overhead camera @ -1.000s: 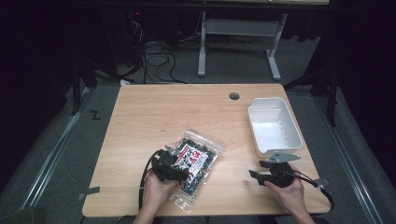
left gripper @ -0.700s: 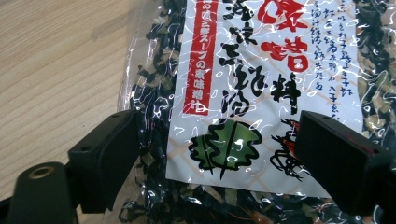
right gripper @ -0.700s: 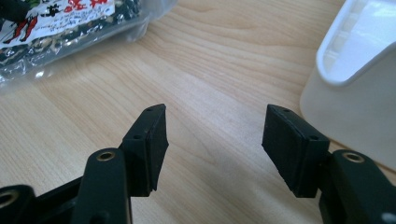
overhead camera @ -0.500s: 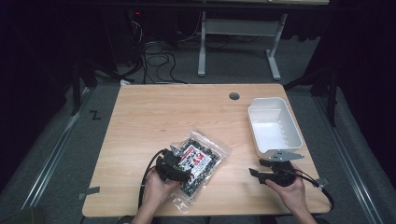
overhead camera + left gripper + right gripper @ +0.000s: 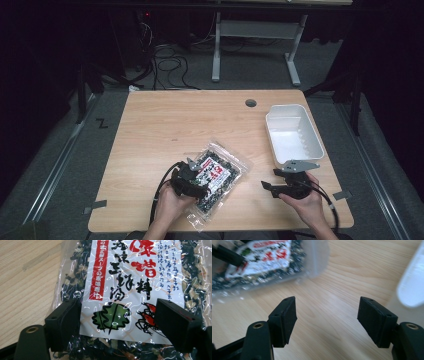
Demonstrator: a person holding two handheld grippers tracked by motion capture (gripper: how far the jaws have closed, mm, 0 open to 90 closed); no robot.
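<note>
Seaweed packet (image 5: 216,176), clear with a red-and-white label, lies flat near the front edge of the wooden bench (image 5: 165,125), left of the white tub (image 5: 292,134), under the left tool (image 5: 117,322) with jaws spread wide across it, while the right tool (image 5: 327,315) hovers released nearby.

My table (image 5: 165,125) was evenly lit amid darkness; glare flecked the bag (image 5: 140,277); the tub (image 5: 412,287) at three o'clock blurred.
</note>
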